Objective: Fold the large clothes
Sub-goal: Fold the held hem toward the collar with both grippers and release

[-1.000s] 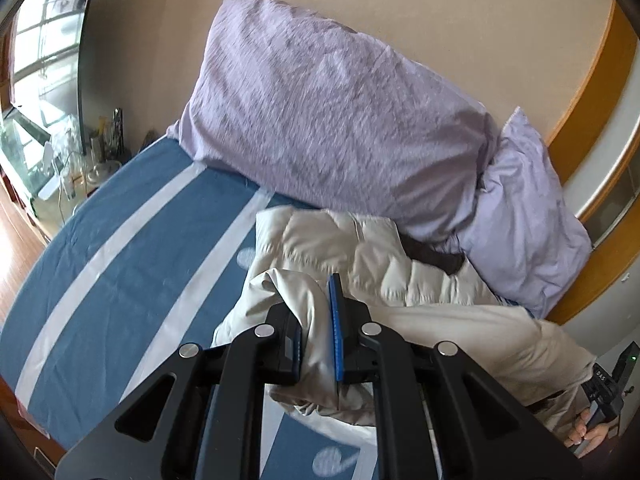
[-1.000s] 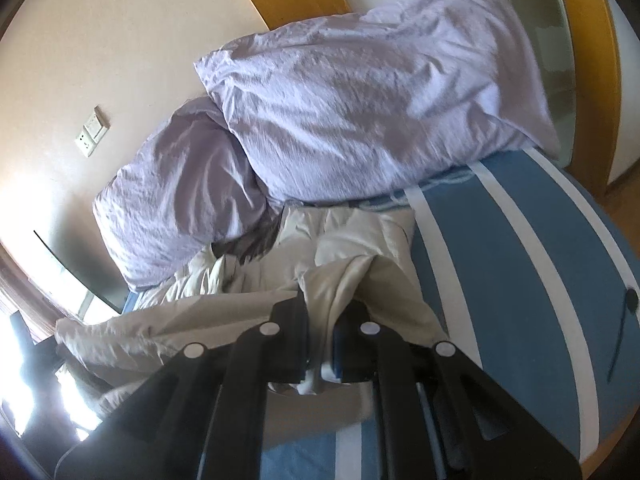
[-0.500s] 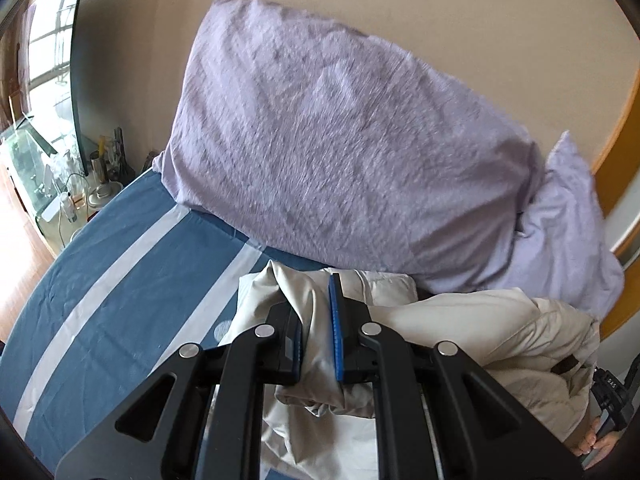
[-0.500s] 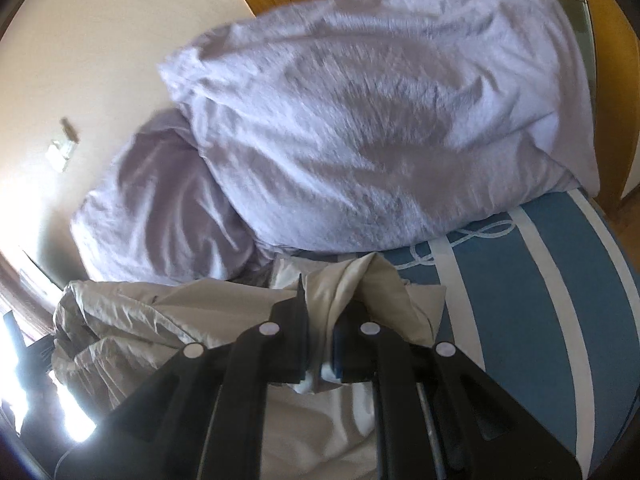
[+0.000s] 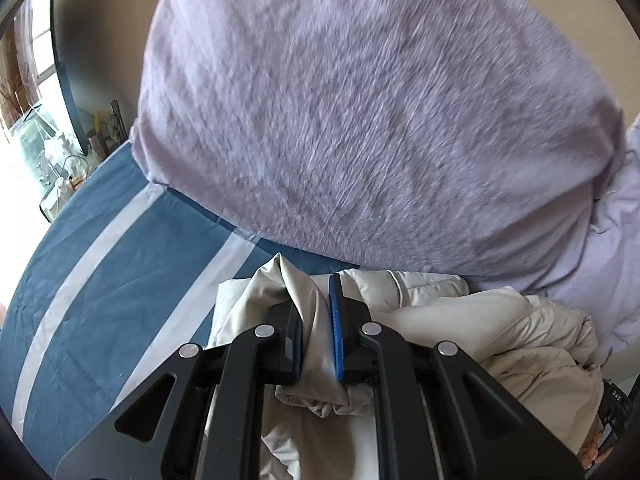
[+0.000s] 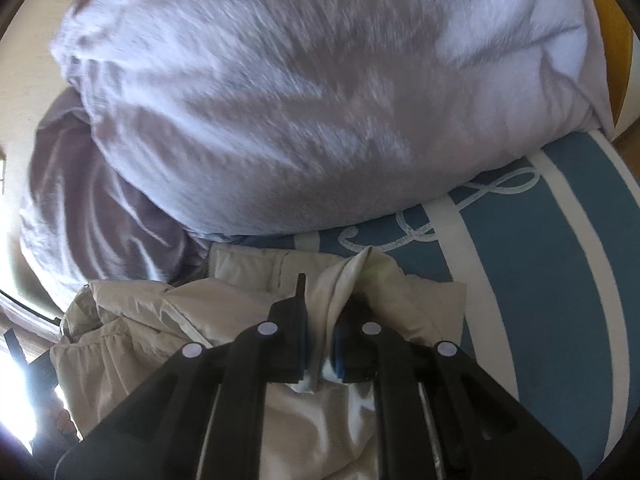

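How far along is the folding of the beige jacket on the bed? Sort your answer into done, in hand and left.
Done: the beige puffer jacket lies partly doubled on the striped bedspread, near the lilac pillow.
In hand: the left tongs and right tongs each pinch a fold of its fabric.
Left: laying those folds down and flattening the bunched side.

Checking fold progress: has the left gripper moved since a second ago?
Yes. The left gripper, shut on the beige padded jacket, has carried it toward the large lilac pillow, which now fills far more of the left wrist view.
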`<state>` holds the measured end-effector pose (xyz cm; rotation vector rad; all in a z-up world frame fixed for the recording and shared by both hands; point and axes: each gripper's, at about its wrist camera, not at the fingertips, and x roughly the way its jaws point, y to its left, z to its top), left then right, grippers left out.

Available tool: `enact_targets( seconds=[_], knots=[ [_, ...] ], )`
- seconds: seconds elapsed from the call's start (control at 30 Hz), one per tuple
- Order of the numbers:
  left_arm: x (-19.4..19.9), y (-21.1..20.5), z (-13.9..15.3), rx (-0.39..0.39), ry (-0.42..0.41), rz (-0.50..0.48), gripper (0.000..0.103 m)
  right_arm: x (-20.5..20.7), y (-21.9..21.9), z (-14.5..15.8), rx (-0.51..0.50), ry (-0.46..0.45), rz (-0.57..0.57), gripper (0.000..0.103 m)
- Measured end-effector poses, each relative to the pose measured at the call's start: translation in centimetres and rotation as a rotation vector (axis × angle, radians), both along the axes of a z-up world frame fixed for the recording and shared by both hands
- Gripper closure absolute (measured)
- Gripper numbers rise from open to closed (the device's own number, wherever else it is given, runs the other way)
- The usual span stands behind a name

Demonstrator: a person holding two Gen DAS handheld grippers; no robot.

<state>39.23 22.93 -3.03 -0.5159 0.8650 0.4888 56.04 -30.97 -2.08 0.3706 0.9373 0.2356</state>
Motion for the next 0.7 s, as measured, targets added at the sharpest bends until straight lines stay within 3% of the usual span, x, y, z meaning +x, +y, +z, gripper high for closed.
enact_targets(
  seconds=[0.27,0.47,0.57,0.63,0.7],
  knots=[
    [2.9,0.7,-3.2,-0.028,0.049,0.012,0.089,2.1,1.0,-2.0,-0.030,0.048,-0.025,0.087],
    [3.2,1.3,-3.9,-0.086,0.053,0.020,0.077,2.5,0.7,-2.1,0.029,0.098,-0.042,0.077],
    [2.7,1.8,-2.9,-0.133,0.028,0.012,0.054,1.8,0.0,-1.1,0.045,0.091,-0.045,0.067],
    [2.2,2.0,-1.5,-0.127,-0.004,0.010,0.027,1.0,-0.3,0.0,0.045,0.069,-0.042,0.060],
    [1.5,1.8,0.3,-0.075,-0.036,0.011,0.019,0.3,-0.4,0.9,0.032,0.048,-0.044,0.046]
  ],
)
